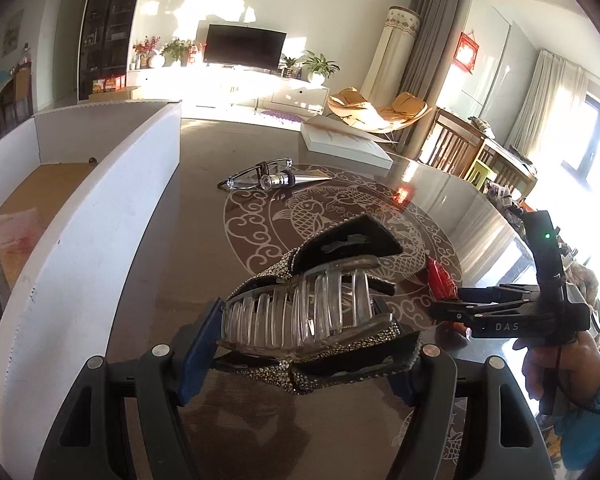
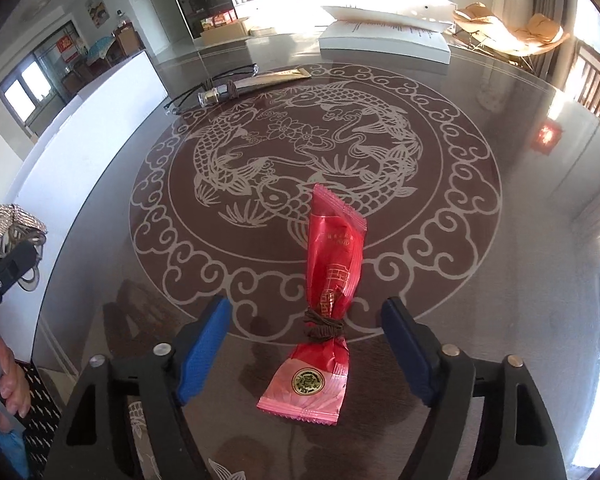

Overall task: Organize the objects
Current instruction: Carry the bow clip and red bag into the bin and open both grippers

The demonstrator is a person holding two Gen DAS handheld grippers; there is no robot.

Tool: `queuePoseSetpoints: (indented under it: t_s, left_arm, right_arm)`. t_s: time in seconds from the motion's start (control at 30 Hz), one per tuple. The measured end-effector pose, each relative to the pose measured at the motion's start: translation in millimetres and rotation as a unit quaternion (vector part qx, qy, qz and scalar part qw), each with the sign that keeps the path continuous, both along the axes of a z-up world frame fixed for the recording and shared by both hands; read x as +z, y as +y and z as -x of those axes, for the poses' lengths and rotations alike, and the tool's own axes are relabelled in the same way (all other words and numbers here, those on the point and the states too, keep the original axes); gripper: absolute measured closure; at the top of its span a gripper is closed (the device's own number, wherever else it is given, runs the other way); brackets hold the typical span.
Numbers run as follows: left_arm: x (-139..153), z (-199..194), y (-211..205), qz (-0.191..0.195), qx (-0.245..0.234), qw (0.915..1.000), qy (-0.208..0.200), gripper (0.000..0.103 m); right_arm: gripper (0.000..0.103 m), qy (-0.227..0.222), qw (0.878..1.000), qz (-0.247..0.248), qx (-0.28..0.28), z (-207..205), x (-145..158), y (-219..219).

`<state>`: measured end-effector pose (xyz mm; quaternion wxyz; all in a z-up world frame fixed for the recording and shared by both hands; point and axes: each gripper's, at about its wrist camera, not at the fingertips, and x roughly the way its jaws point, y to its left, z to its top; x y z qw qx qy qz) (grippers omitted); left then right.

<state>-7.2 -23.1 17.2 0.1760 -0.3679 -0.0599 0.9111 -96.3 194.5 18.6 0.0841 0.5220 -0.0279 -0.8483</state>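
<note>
My left gripper (image 1: 308, 344) is shut on a clear hair claw clip (image 1: 308, 312) with a black, rhinestone-studded bow, held above the dark table (image 1: 172, 280); its blue pads press on the clip's two ends. A red snack packet (image 2: 334, 248), tied at the waist with brown cord, lies on the table's fish pattern. My right gripper (image 2: 306, 312) straddles the packet's tied waist with a gap at each blue pad, so it is open. The left wrist view shows the right gripper (image 1: 500, 312) low at the right, beside the packet (image 1: 440, 280).
A tall white open box (image 1: 100, 208) with a cardboard floor stands along the table's left side. Glasses (image 1: 256, 176) and a metal cone-tipped stopper (image 1: 292, 179) lie further back. A white book (image 1: 344, 142) rests at the far edge. A hand (image 2: 8, 380) holds the left gripper.
</note>
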Motion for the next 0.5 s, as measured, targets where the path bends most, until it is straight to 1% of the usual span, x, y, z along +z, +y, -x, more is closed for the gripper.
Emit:
queuePoseSetpoints:
  t_s: [0.03, 0.07, 0.1, 0.13, 0.23, 0.3, 0.4, 0.5]
  left_arm:
    - [2.6, -2.2, -1.3, 0.0, 0.001, 1.0, 0.004, 0.032]
    - [5.1, -3.8, -3.0, 0.0, 0.003, 1.0, 0.008, 0.032]
    - [7.9, -5.6, -4.9, 0.0, 0.005, 0.9999, 0.011, 0.032]
    - [10.8, -6.8, -6.9, -0.001, 0.008, 0.9999, 0.013, 0.032]
    - [20.6, -10.1, -15.4, -0.016, 0.016, 0.9996, 0.017, 0.032]
    - [29.0, -11.8, -22.4, -0.029, 0.021, 0.9992, 0.019, 0.032]
    - [48.3, -15.7, -37.6, -0.042, 0.035, 0.998, 0.031, 0.032]
    - [72.7, -21.1, -66.6, -0.056, 0.062, 0.9952, 0.051, 0.032]
  right_arm:
    - [0.044, -0.003, 1.0, -0.003, 0.0, 1.5, -3.5, -0.3]
    - [0.049, 0.007, 1.0, -0.011, -0.002, 1.9, -3.4, -1.3]
    - [0.071, 0.007, 1.0, -0.017, 0.001, 2.9, -4.2, -2.5]
    - [0.083, 0.009, 1.0, -0.022, 0.001, 3.8, -4.0, -2.9]
    - [0.085, 0.021, 1.0, -0.019, 0.0, 0.7, 3.5, -1.7]
    - [0.085, 0.031, 0.999, -0.007, 0.006, -2.1, 14.6, -3.9]
    - [0.085, 0.05, 0.998, 0.02, 0.024, -5.9, 38.9, -17.9]
    - [0.085, 0.077, 0.994, 0.05, 0.057, -5.8, 70.1, -49.0]
